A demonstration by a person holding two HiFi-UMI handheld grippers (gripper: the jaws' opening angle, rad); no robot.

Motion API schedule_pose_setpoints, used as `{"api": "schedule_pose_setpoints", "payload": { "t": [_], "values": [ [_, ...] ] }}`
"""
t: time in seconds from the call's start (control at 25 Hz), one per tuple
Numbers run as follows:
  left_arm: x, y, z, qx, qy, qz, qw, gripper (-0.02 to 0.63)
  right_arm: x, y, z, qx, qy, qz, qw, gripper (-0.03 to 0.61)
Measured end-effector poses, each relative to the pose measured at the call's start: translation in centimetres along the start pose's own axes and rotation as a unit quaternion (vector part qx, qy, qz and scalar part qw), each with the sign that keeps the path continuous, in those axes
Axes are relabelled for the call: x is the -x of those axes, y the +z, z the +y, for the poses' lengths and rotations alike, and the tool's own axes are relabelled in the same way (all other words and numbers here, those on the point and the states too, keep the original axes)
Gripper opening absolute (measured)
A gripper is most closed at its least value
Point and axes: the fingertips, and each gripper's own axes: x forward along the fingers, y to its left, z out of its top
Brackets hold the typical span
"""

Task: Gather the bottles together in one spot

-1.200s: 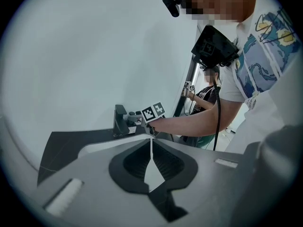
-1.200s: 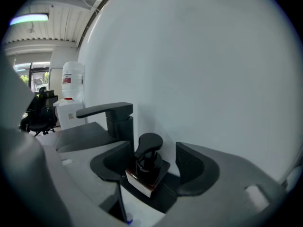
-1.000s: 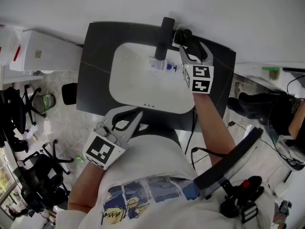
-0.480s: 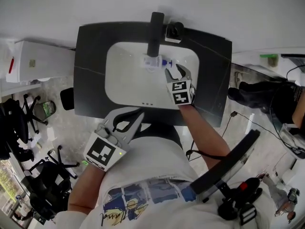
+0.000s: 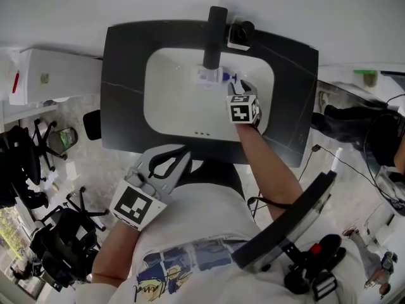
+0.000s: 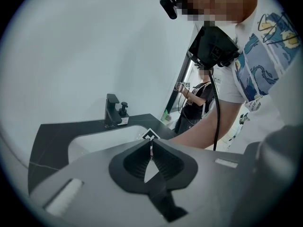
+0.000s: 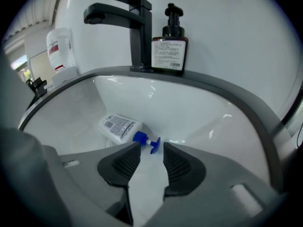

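A white bottle (image 7: pixel 120 127) with a blue pump (image 7: pixel 148 141) lies on its side in the white sink basin (image 5: pixel 171 106), below the black faucet (image 5: pixel 213 33); the head view shows this bottle (image 5: pixel 207 76) too. My right gripper (image 7: pixel 151 149) reaches down into the basin, and its jaws have just been closing. They stand partly apart with the pump head just beyond their tips, and nothing is pressed between them. From above, the right gripper (image 5: pixel 236 88) sits just right of the bottle. My left gripper (image 6: pixel 151 144) is shut and empty, held near the counter's front edge (image 5: pixel 182 153).
A brown soap dispenser (image 7: pixel 169 51) with a black pump stands on the black counter (image 5: pixel 123 62) beside the faucet (image 7: pixel 134 27). A white bottle with a red label (image 7: pixel 59 48) stands off the counter's left end. Another person (image 6: pixel 195 100) stands in the background.
My right gripper has come down from beside the faucet into the basin, up to the bottle's pump, and its jaws have narrowed. The left gripper has stayed put.
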Motion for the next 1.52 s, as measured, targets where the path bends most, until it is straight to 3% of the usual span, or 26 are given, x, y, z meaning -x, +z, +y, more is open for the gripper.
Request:
{"api": "schedule_pose_setpoints", "payload": {
  "t": [0.36,0.6,1.2,1.52],
  "values": [
    [0.2,-1.3,0.7,0.017,0.007,0.010,0.9998,0.017,-2.5,-0.7,-0.9,-0.045,-0.025,0.004,0.999,0.107],
    [-0.1,-1.4,0.9,0.019,0.004,0.011,0.9997,0.017,-2.8,-0.6,-0.7,-0.048,-0.029,0.000,0.998,0.057],
    [-0.3,-1.6,1.1,0.014,0.007,0.017,0.9997,0.015,-2.6,-0.4,-1.7,-0.084,-0.073,-0.023,0.993,0.031],
    [-0.3,-1.5,0.8,0.010,-0.005,0.015,0.9998,0.014,-1.2,1.1,-2.6,-0.063,-0.085,-0.045,0.993,0.026]
  ]
}}
